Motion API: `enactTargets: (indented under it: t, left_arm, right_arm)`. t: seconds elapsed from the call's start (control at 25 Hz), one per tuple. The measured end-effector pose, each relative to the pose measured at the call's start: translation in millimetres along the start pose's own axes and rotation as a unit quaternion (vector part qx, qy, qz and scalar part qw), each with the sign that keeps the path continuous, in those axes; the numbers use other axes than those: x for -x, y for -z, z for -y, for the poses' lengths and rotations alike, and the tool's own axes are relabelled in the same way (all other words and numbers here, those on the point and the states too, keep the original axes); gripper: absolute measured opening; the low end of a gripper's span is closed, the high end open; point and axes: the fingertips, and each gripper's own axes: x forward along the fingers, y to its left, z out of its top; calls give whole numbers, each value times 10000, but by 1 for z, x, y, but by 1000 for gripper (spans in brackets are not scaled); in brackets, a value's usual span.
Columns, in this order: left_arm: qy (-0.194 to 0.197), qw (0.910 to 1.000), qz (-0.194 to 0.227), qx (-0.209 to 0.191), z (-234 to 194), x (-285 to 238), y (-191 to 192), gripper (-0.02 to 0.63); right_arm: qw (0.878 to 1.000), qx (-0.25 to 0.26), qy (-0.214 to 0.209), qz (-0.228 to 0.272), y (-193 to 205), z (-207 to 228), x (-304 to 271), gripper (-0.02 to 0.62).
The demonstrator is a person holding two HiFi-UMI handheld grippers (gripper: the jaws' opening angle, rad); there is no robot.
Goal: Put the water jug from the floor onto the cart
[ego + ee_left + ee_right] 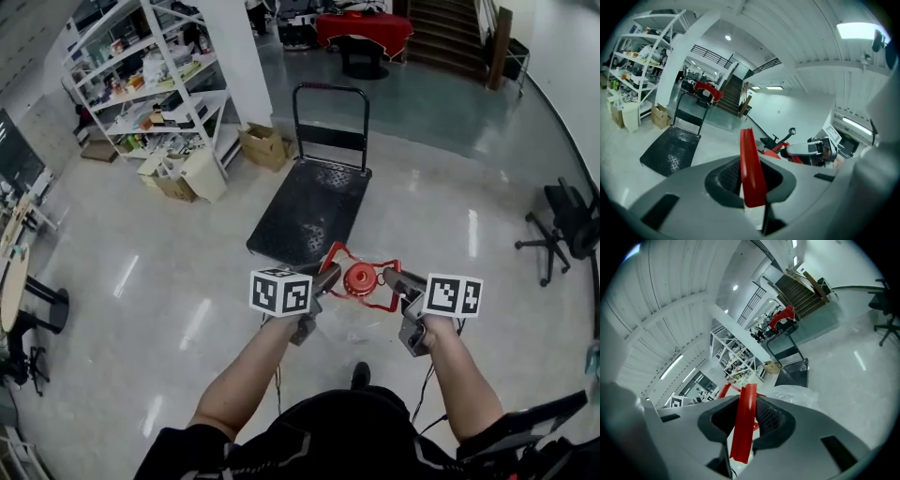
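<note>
Head view: the left gripper (328,276) and right gripper (391,278) hold the clear, red-capped plastic water jug (360,278) off the floor, just short of the black flat metal cart (305,211). Left gripper view: jaws clenched on the jug's red plastic handle (751,168). Right gripper view: jaws clamped on the handle's other side, with the clear jug body just beyond.

A: Jug body visible?
B: Barely. Head view gives the water jug (360,278) as red cap only; clear body's lost vs. the floor. In right gripper view most of it sits behind the right gripper (743,416) housing.
A: Handle?
B: Red handle (751,168), lower end drops behind the left gripper (752,177) housing.
A: Cart?
B: Cart (309,211) wheels hidden under deck.
A: Else?
B: Shelf unit (150,84) items too small to ID. Office chair (562,220) cut by rt edge.
</note>
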Motion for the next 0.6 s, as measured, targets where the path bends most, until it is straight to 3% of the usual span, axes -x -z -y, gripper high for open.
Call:
enactTargets:
  t: [0.24,0.4,0.6]
  left_arm:
    - [-521,9979,372,110,-46,-19,-49,43]
    - [-800,9957,444,173,-92,-34,-85,43]
    - [-827,9941,639,280,-163,-56,-133,43]
  right_arm:
    - [9974,319,-525,-389,-58,13,-57,87]
    - [9949,470,-648,-606,-98,17,-113,87]
    - [9934,511,-747,-699,-149,27,-193,87]
